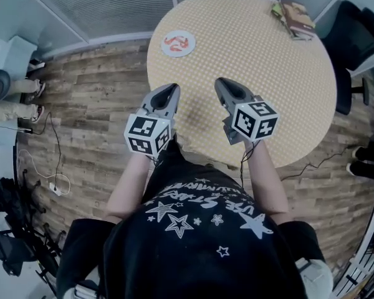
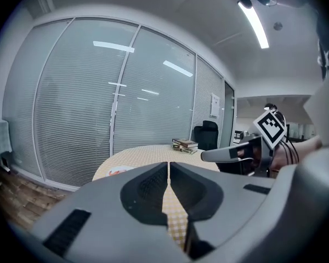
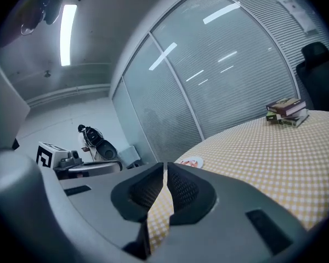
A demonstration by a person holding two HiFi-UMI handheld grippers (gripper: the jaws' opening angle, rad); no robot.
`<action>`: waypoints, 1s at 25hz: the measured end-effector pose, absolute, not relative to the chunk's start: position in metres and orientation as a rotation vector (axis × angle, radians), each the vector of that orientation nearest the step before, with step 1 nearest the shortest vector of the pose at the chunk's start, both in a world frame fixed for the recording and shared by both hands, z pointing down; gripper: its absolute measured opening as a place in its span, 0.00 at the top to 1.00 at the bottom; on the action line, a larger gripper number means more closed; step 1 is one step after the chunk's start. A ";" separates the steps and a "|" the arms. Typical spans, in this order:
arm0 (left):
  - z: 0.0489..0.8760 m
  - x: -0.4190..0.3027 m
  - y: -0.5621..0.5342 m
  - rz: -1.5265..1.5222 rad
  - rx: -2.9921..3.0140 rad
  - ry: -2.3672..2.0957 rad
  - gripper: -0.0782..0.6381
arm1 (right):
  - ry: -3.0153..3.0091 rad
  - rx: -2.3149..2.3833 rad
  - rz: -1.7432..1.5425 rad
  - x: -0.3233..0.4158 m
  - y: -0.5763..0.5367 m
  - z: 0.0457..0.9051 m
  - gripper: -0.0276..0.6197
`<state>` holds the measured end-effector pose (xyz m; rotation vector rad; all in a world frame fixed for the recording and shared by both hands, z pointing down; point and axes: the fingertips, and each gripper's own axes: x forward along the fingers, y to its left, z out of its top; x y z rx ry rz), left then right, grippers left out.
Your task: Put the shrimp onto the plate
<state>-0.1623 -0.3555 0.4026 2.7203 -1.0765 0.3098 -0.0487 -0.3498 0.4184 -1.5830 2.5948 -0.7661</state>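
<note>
A white plate [image 1: 177, 43] lies near the far left edge of the round table [image 1: 262, 73], with orange-red shrimp [image 1: 176, 41] on it. The plate also shows small in the left gripper view [image 2: 119, 170] and the right gripper view [image 3: 191, 161]. My left gripper [image 1: 172, 90] hovers over the table's near left edge, jaws shut with nothing between them. My right gripper [image 1: 222, 83] is beside it over the table, also shut and empty. Both are well short of the plate.
A stack of books [image 1: 293, 17] sits at the table's far right. A black office chair [image 1: 355, 42] stands right of the table. Glass walls with blinds run behind. A person's legs [image 1: 15, 98] stand on the wooden floor at left, with cables nearby.
</note>
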 end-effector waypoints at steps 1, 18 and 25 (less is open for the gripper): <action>0.400 -0.158 -0.348 0.303 2.727 -1.080 0.87 | 2.595 -1.585 -0.755 -0.043 -0.341 0.416 0.90; 0.392 -0.114 -0.250 0.335 2.778 -1.073 0.87 | 2.593 -1.428 -0.652 -0.003 -0.243 0.401 0.90; 0.391 -0.119 -0.237 0.312 2.797 -1.042 0.87 | 2.556 -1.375 -0.607 -0.010 -0.231 0.389 0.90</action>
